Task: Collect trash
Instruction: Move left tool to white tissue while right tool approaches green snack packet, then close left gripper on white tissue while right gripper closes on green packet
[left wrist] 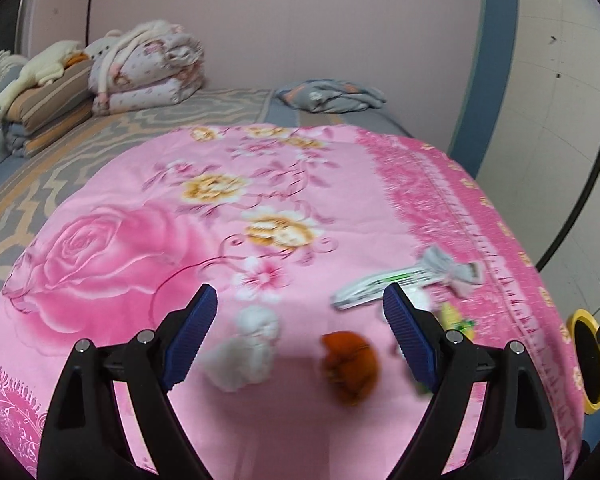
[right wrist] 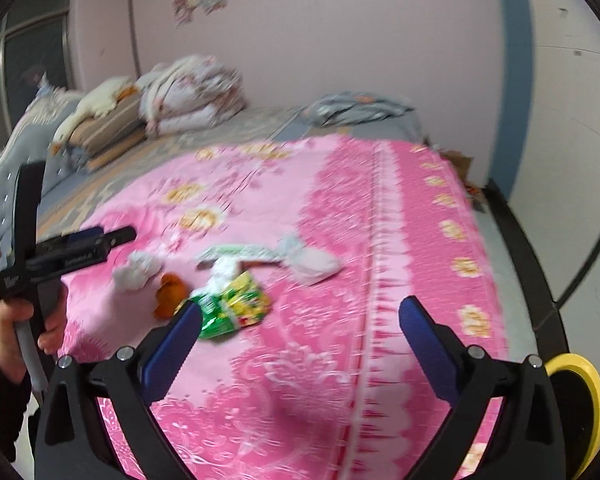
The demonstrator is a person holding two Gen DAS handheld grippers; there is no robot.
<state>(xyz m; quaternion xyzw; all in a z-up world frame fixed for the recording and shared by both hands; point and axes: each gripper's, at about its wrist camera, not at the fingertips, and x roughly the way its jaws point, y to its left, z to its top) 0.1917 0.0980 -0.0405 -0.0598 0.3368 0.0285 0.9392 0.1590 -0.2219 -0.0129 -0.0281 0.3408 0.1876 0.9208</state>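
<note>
two white tissue wads [right wrist: 137, 273], one orange peel [right wrist: 169, 295], two wrappers [right wrist: 236, 307], one yellow bin [right wrist: 580, 400]

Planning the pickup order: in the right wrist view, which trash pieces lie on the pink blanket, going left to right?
white crumpled tissue → orange peel → green and yellow snack wrapper → pale crumpled wrapper. The long green-and-white wrapper overlaps the middle ones, so it is left out.

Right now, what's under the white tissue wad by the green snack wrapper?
The white tissue wad lies partly over the green snack wrapper and a long white-green packet, all on the pink bedspread. Anything directly beneath it is covered and blurred.
</note>
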